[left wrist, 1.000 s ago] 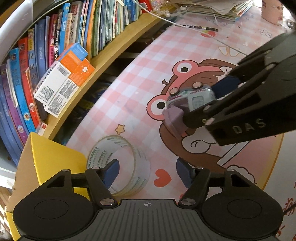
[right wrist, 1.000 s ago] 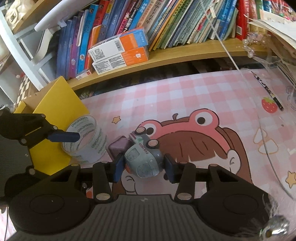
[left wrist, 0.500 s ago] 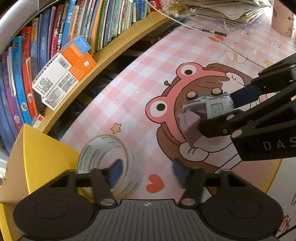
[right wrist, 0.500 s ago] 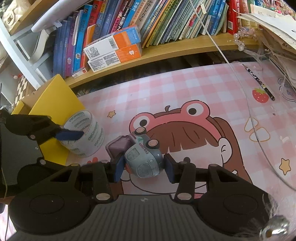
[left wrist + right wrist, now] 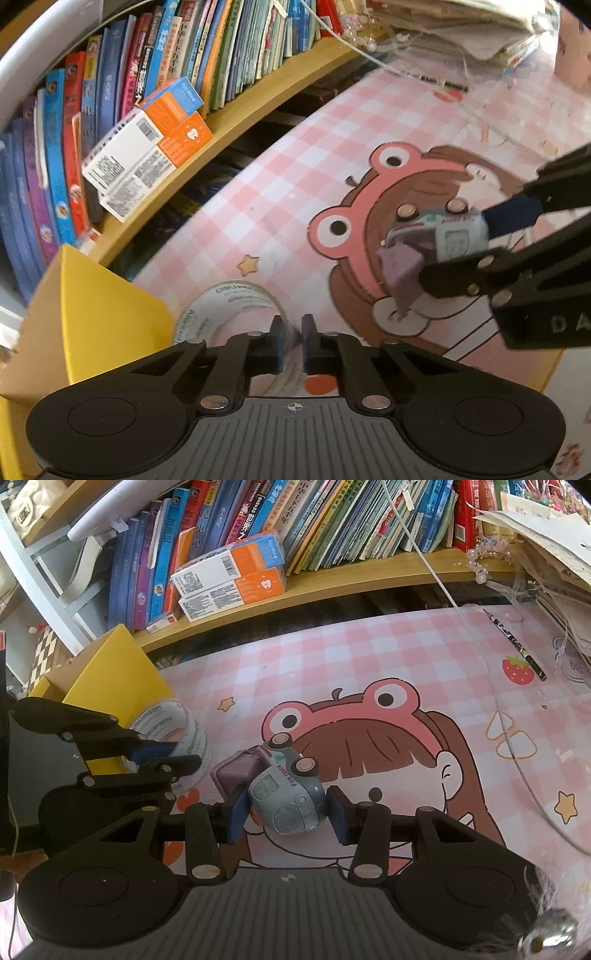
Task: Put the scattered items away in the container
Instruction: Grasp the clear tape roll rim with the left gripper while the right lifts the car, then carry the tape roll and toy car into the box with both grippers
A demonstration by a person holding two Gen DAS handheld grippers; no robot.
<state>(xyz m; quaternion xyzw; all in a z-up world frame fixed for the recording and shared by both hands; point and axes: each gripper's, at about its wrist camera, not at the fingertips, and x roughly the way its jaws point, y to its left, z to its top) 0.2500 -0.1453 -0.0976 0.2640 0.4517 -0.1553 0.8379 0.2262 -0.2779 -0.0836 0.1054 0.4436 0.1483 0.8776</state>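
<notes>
Here the big desk (image 5: 369, 664) has a pink checked mat with a frog-hat girl on it. A long shelf of books (image 5: 332, 517) runs behind it. At the left edge of the desk stands the yellow box (image 5: 114, 672), which looks like the container for the scattered things.

The roll of clear tape (image 5: 229, 310) stands on its edge just beside the yellow box. The left claw (image 5: 293, 341) has squeezed shut on the near wall of the roll, one finger inside the ring and one outside. The roll looks tipped up in that pinch.

The little blue toy truck (image 5: 288, 794) lies on its side on the mat, wheels up, with a purple block (image 5: 236, 771) touching its back end. The right claw (image 5: 286, 818) has its fingers on both sides of the truck. The left finger touches it. A small gap shows at the right finger, so this claw looks open or only lightly closed.

I think the step now is picking things up, the tape for one hand and the truck for the other. Next, the tape needs a lift and a short trip left, over the box's rim. The right claw needs to close snugly, because the round truck could slip.
</notes>
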